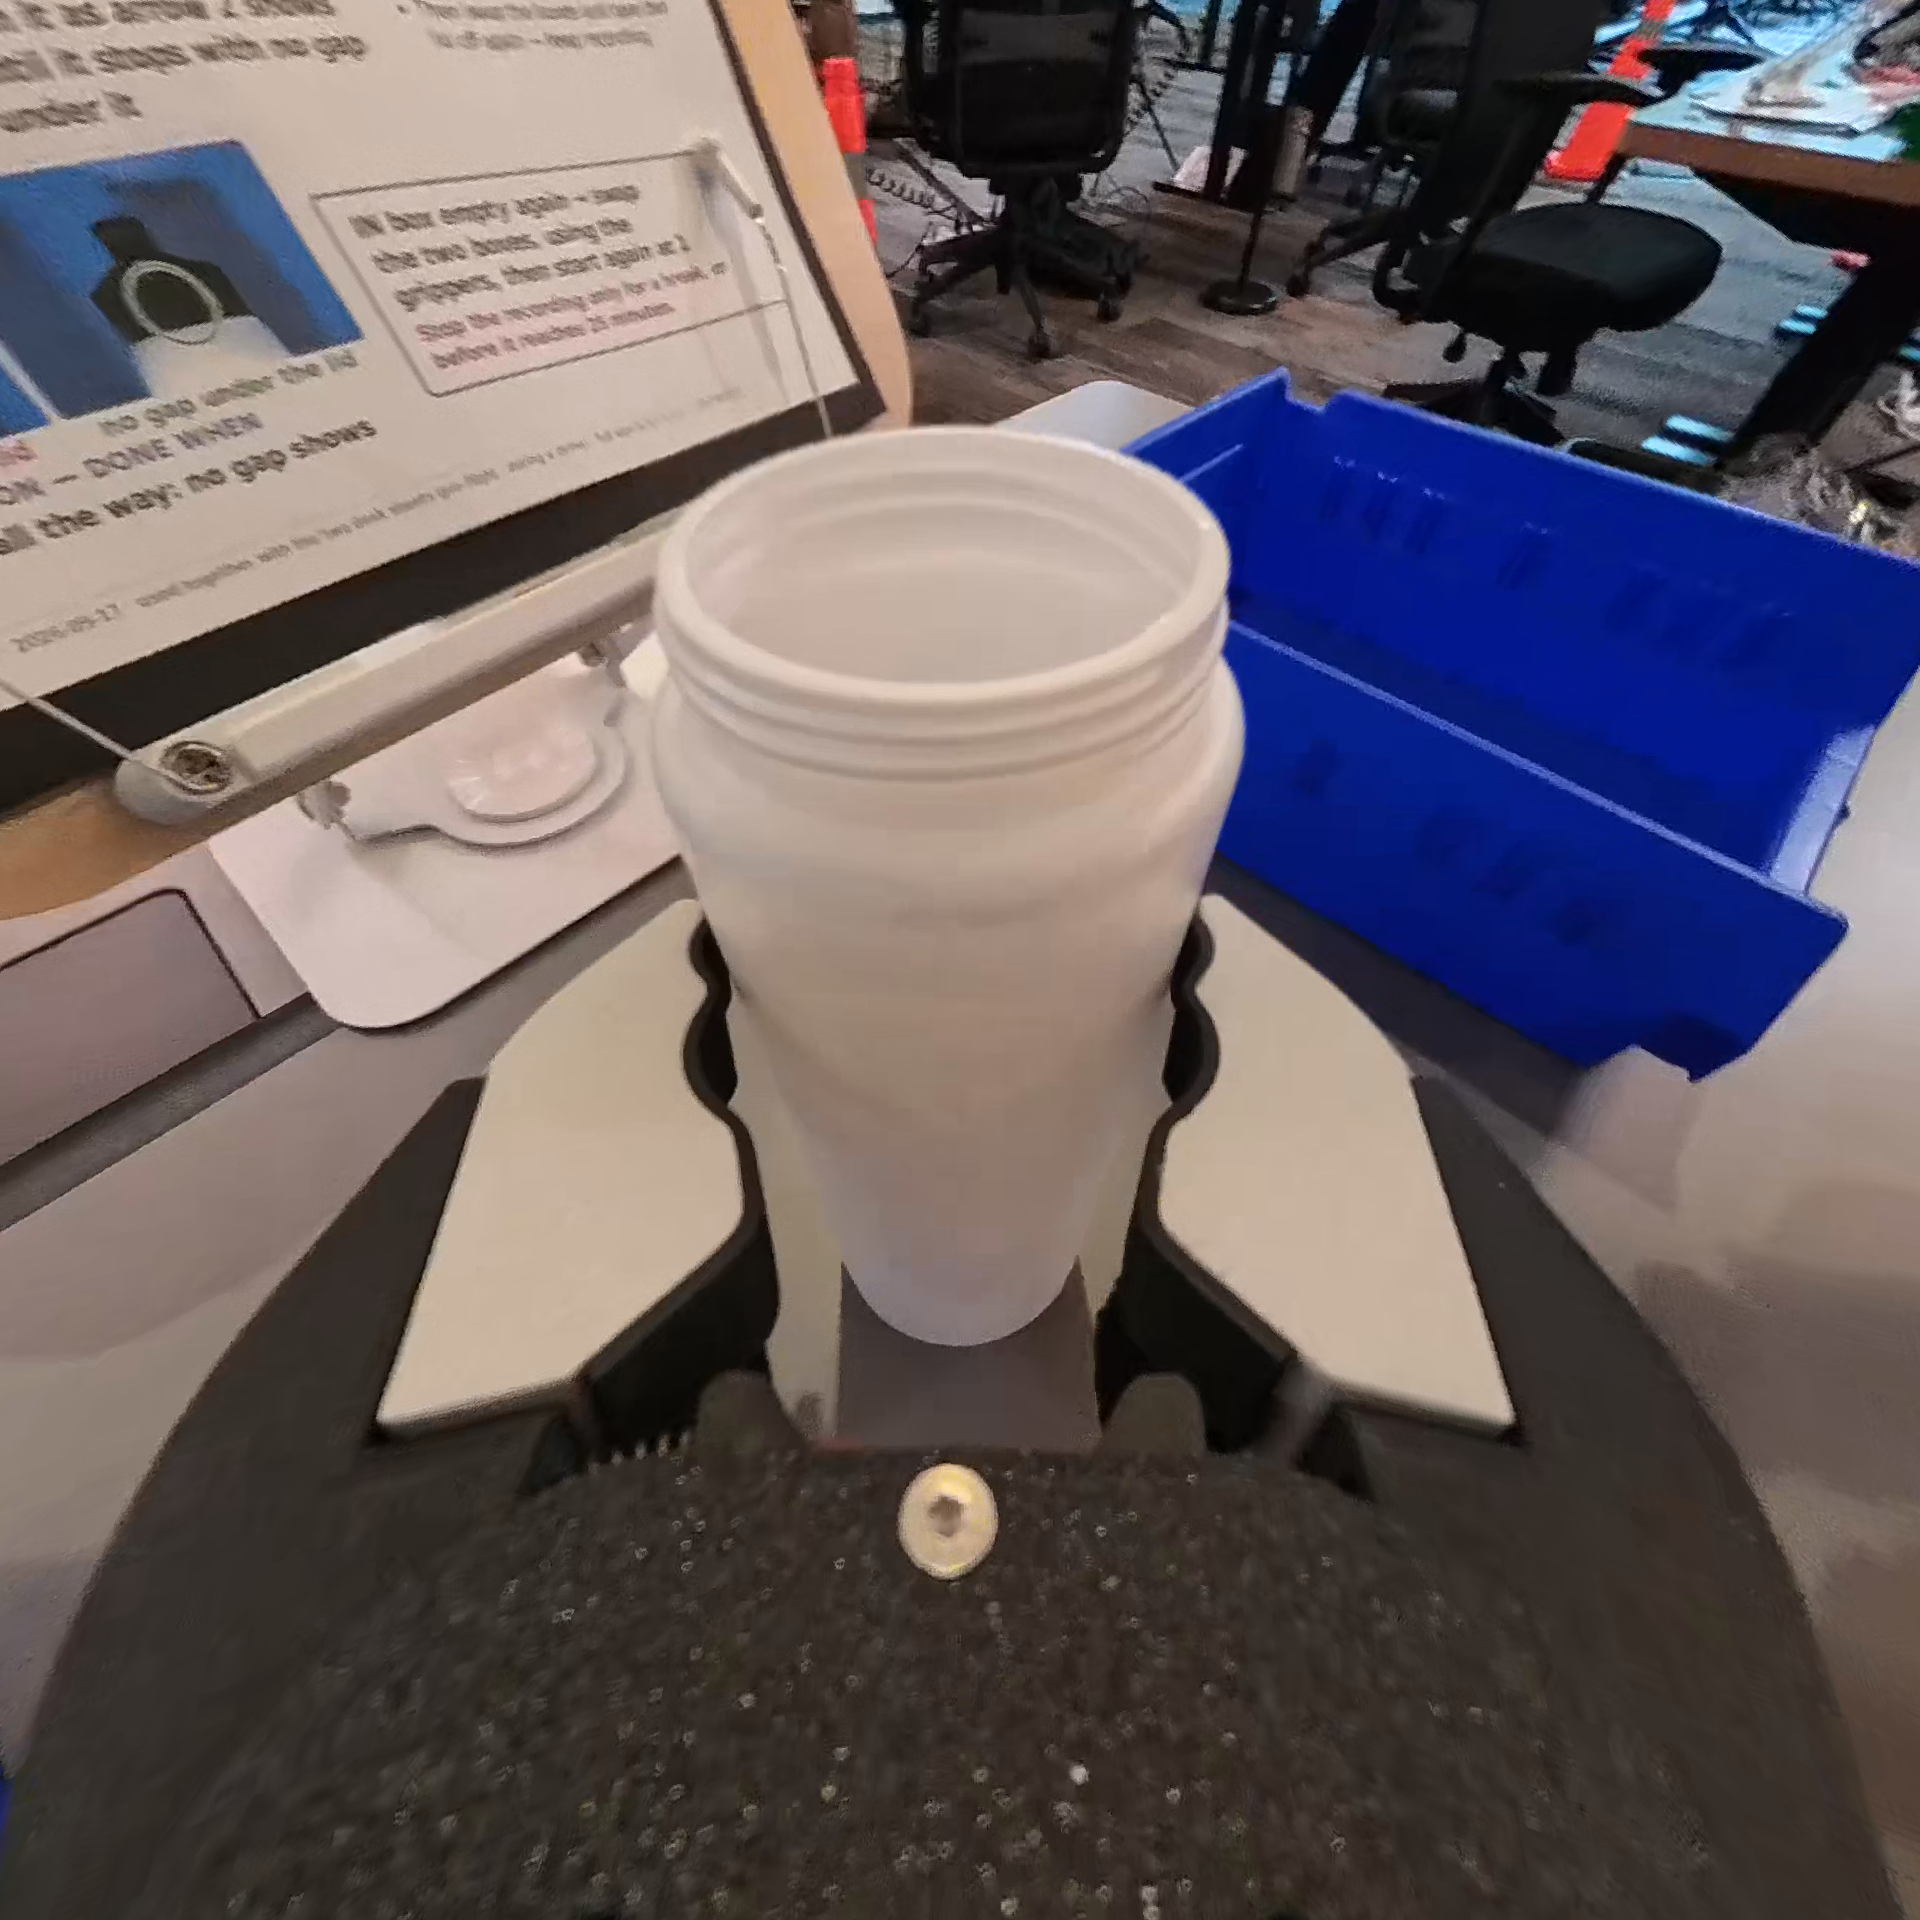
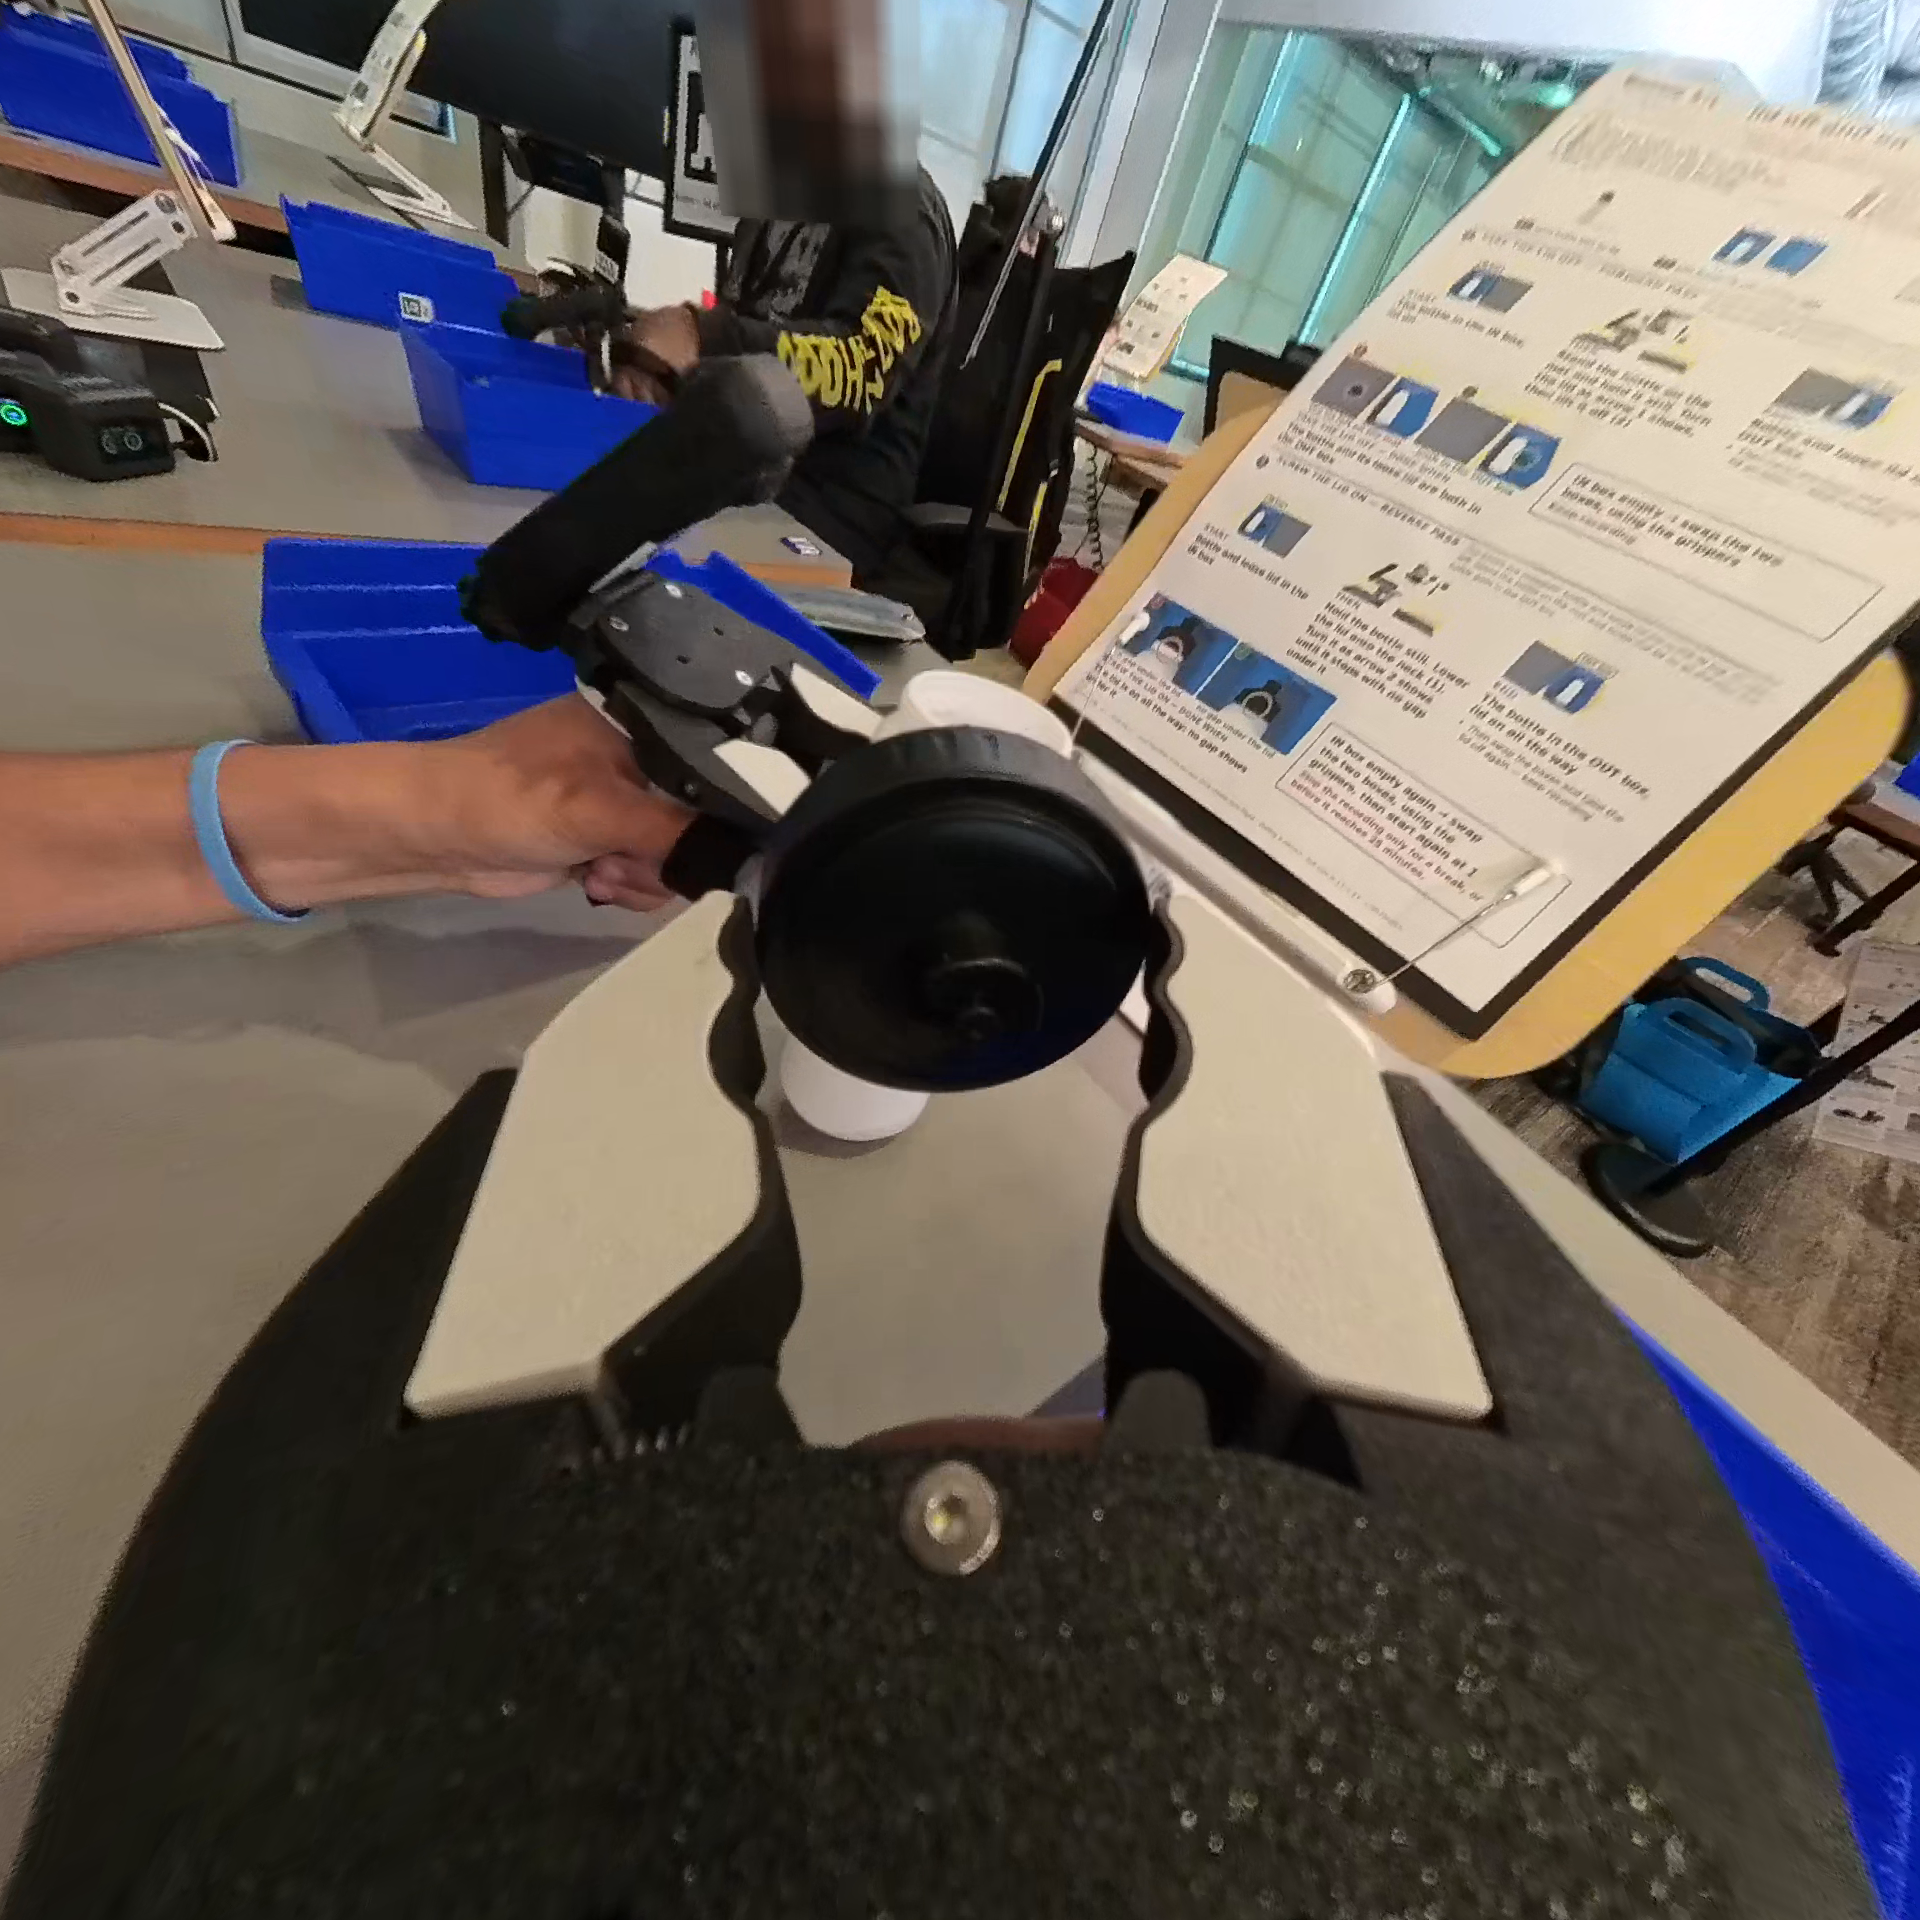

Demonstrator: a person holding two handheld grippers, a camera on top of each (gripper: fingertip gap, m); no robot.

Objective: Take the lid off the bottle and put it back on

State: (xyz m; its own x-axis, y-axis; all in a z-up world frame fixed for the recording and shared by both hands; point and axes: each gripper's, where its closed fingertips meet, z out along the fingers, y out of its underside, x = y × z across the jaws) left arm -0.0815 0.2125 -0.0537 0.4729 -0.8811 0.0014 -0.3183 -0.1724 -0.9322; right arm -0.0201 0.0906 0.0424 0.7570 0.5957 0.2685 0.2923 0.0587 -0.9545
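In the left wrist view my left gripper (image 1: 951, 997) is shut on the white bottle (image 1: 945, 883); both pads press on its body. The bottle stands upright with its threaded mouth open and no lid on it. In the right wrist view my right gripper (image 2: 951, 925) is shut on the black lid (image 2: 951, 909), gripped by its rim with its top side facing the camera. The lid sits just in front of the white bottle (image 2: 977, 707), which the left gripper (image 2: 727, 717) and a hand hold at the left.
A blue bin (image 1: 1507, 707) stands right of the bottle. An instruction board on a stand (image 1: 343, 312) leans at the left; it also shows in the right wrist view (image 2: 1507, 582). More blue bins (image 2: 395, 644), a seated person and office chairs lie beyond the grey table (image 2: 208, 1091).
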